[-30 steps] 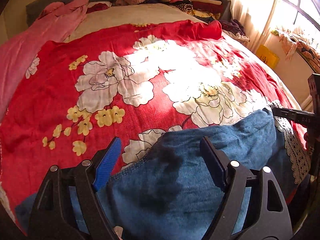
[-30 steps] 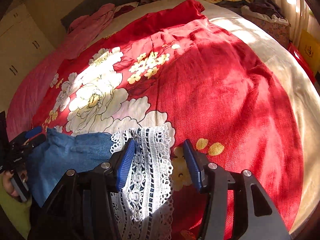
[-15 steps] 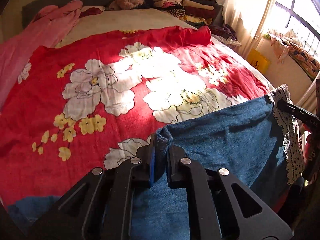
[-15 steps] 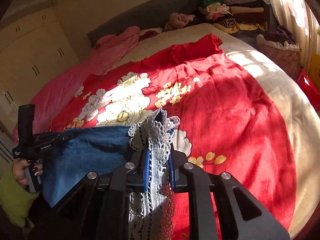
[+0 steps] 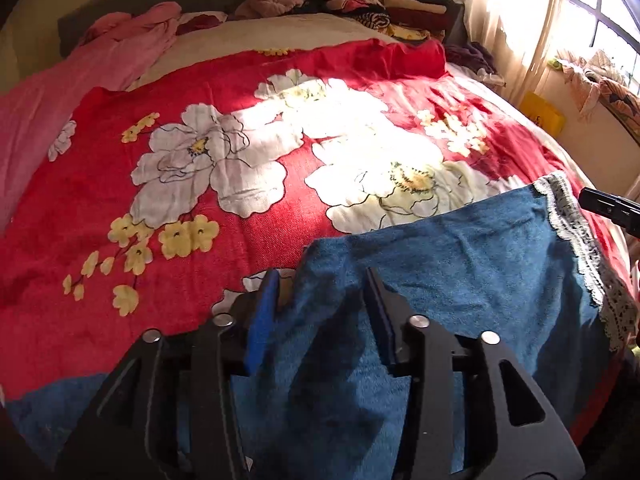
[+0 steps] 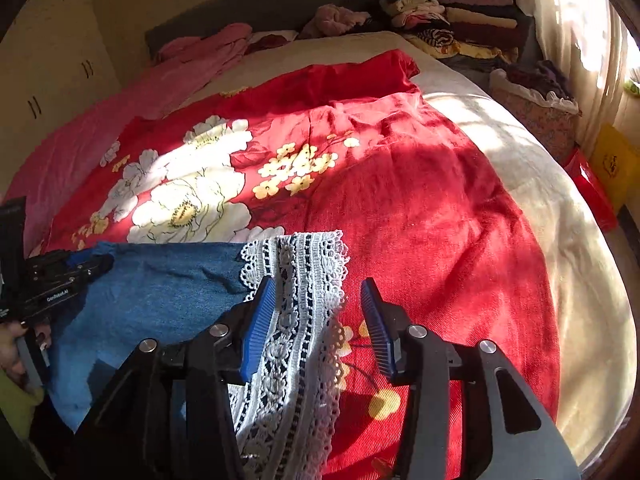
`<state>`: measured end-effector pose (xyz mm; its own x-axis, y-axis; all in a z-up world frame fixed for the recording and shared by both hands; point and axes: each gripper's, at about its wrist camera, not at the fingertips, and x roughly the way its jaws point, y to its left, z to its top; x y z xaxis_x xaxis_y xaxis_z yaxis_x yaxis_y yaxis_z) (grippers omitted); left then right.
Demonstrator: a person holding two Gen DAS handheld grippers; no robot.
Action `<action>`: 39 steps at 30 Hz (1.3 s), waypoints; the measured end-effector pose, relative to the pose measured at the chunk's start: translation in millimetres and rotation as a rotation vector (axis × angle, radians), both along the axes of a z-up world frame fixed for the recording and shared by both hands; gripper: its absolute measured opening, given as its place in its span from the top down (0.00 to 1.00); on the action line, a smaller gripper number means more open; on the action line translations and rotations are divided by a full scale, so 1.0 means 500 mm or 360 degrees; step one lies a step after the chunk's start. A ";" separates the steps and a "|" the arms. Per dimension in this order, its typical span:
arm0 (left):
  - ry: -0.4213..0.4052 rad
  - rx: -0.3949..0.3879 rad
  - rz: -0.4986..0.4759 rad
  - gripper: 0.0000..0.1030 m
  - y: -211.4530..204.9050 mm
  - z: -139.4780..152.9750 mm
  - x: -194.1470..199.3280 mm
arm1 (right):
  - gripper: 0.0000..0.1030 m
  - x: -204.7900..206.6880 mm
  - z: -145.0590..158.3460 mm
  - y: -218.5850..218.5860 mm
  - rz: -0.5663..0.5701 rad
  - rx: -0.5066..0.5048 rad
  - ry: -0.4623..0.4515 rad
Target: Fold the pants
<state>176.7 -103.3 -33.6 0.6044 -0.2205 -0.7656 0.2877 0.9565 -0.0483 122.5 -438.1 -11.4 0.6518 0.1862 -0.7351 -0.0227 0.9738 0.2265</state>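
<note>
Red floral bedspread (image 5: pixel 120 208) under blue pants (image 5: pixel 460 272); both left gripper (image 5: pixel 324 312) and right gripper (image 6: pixel 318 316) spread, gripping nothing — lace hem (image 6: pixel 296 300) plain only in right view.

Hard sunlight from the window (image 5: pixel 612 20) at upper right blows out the bedspread (image 5: pixel 360 132); fisheye edges bend, corners dark

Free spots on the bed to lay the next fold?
Free: the red floral blanket beyond the blue pants; also its plain red stretch right of the lace hem. Crowded: folded clothes stack and pink garment by the headboard.
</note>
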 end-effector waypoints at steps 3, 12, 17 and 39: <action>-0.0105 0.0008 0.0009 0.52 0.030 0.044 -0.059 | 0.54 -0.077 0.033 -0.024 -0.0027 0.0164 -0.0054; 0.0007 0.0154 0.0076 0.32 0.108 -0.018 -0.208 | 0.54 -0.196 -0.032 0.003 -0.0005 0.0180 0.0192; 0.0036 0.0253 0.0125 0.31 0.136 -0.056 -0.236 | 0.85 -0.201 -0.051 0.042 0.0102 0.0129 0.0240; -0.0165 0.0102 0.0347 0.19 0.228 0.052 -0.272 | 0.50 -0.259 0.072 0.084 -0.0062 -0.0219 -0.0086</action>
